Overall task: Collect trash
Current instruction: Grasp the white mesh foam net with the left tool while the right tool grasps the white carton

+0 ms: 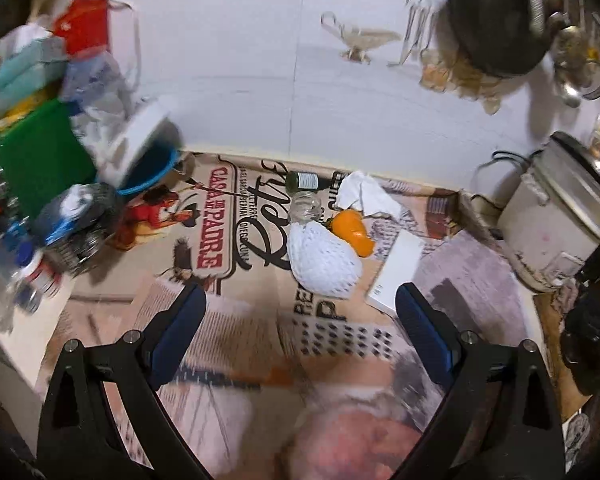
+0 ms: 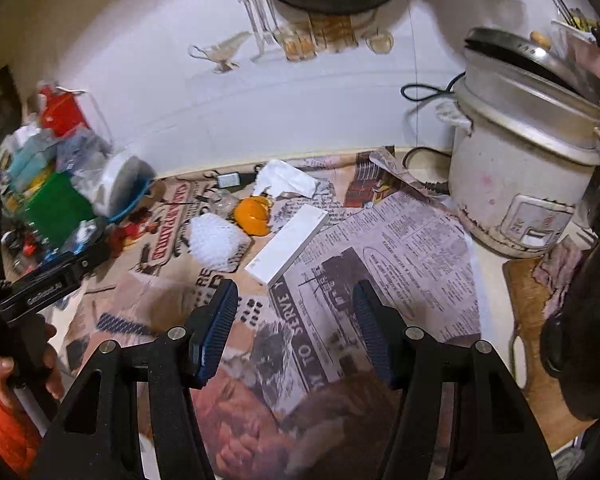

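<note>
On the newspaper-covered counter lie a white foam fruit net [image 1: 323,262] [image 2: 216,242], an orange peel [image 1: 352,230] [image 2: 253,215], a crumpled white tissue [image 1: 365,194] [image 2: 286,179], a small clear glass jar [image 1: 306,207], a dark green bottle [image 1: 306,181] and a flat white box [image 1: 396,270] [image 2: 287,242]. My left gripper [image 1: 300,300] is open and empty, just short of the net. My right gripper [image 2: 296,292] is open and empty, just short of the white box. The left gripper's body [image 2: 40,292] shows at the left in the right wrist view.
A white rice cooker [image 1: 556,220] [image 2: 524,168] stands at the right with its cord behind it. A blurred pile of bags, a green box [image 1: 40,160] and a blue-rimmed tub [image 1: 148,168] crowd the left. A dark pan [image 1: 496,16] hangs on the white wall.
</note>
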`<state>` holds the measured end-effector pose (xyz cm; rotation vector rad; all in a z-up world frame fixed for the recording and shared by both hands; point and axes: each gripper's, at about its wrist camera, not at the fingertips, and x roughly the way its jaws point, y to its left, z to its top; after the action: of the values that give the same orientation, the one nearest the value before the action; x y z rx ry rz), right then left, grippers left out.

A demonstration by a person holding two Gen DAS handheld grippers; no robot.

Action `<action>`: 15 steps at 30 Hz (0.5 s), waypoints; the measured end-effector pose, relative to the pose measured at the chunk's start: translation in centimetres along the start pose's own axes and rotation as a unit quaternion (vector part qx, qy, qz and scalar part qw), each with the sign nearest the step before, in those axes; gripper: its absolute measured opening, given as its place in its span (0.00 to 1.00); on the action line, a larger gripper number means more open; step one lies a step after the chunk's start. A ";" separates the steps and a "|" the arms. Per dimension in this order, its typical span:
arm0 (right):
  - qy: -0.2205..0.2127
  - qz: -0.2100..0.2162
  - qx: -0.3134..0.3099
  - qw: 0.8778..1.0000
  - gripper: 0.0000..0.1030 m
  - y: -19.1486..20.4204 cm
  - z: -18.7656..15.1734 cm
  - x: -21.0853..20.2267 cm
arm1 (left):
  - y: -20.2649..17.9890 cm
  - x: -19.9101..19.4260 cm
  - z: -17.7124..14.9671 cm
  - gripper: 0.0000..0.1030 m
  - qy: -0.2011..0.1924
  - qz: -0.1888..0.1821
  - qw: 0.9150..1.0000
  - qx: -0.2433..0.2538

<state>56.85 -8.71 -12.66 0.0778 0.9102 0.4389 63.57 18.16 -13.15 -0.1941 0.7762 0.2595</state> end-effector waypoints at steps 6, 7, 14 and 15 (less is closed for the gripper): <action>0.050 -0.020 0.025 0.998 0.54 1.5 1.5 7.2 | 2.0 8.8 2.4 0.82 0.053 -0.035 0.998 0.021; 0.055 -0.022 0.029 0.998 0.54 1.6 1.6 8.2 | 2.2 10.2 2.6 0.79 0.063 -0.046 0.997 0.021; 0.107 -0.016 0.065 0.992 0.54 2.8 1.5 15.4 | 3.4 17.4 2.9 0.61 0.120 -0.117 0.986 -0.020; 0.113 -0.020 0.066 0.991 0.54 2.9 1.4 16.3 | 3.5 18.0 2.9 0.59 0.126 -0.125 0.984 -0.024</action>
<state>65.65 0.68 -23.26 0.1331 1.1625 0.3547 76.76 25.09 -24.22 -0.3716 0.9865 0.0148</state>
